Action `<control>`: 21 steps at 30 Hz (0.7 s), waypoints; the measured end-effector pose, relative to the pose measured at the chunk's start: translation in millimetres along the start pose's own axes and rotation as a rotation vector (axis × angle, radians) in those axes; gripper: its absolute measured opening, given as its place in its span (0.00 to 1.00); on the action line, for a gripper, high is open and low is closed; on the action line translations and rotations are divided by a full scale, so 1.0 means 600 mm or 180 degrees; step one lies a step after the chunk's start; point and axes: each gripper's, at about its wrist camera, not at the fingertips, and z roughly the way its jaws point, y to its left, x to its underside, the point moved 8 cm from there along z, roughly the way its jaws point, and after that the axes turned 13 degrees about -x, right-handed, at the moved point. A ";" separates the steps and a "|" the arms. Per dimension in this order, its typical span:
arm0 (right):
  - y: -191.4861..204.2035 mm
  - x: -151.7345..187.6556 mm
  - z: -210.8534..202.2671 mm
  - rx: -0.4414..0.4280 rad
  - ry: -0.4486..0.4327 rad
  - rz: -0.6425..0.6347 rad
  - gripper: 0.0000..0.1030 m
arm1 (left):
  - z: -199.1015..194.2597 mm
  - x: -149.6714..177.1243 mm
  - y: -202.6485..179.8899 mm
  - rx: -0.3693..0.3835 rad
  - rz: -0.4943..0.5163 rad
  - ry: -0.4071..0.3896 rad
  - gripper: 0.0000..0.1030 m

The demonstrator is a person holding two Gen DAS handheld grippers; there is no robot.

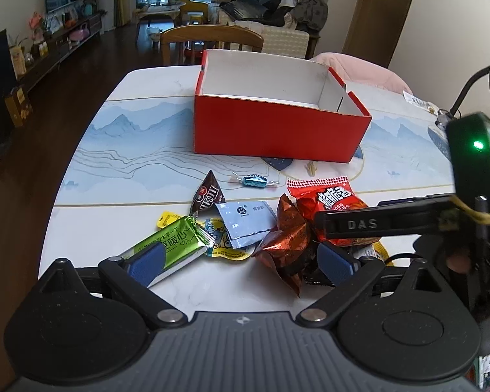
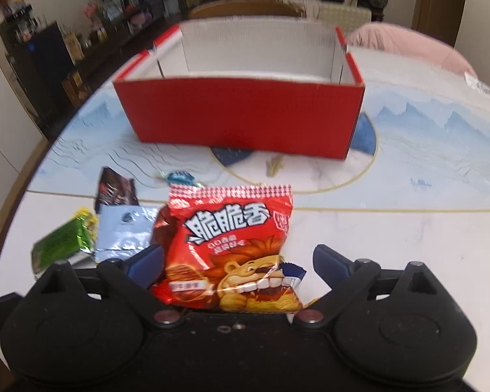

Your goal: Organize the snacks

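Red box [image 1: 277,134] sits open-topped mid-table [image 1: 114,215], interior white. Snack pile lies loose just in front of it. Left gripper [image 1: 238,261]: jaws wide apart, over green bar [image 1: 173,245] & copper foil pack [image 1: 287,245], no pad pressing. Right gripper [image 2: 238,261]: jaws spread, red crisp bag [image 2: 232,248] between the fingers, pads not clamping it. Teal candy [image 1: 253,181] apart from pile, nearer box.

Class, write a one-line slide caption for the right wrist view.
Open right gripper straddles a red crinkly snack bag before an empty red cardboard box on a marble-patterned table.
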 end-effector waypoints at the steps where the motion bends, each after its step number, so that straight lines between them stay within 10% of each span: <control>1: -0.002 0.001 0.007 -0.0048 0.0054 0.0028 0.95 | 0.002 0.000 -0.002 0.0011 0.0008 0.0007 0.97; 21: -0.023 -0.008 0.010 -0.0292 0.0117 -0.0124 0.74 | 0.092 0.000 -0.094 0.0320 0.0953 0.0195 0.87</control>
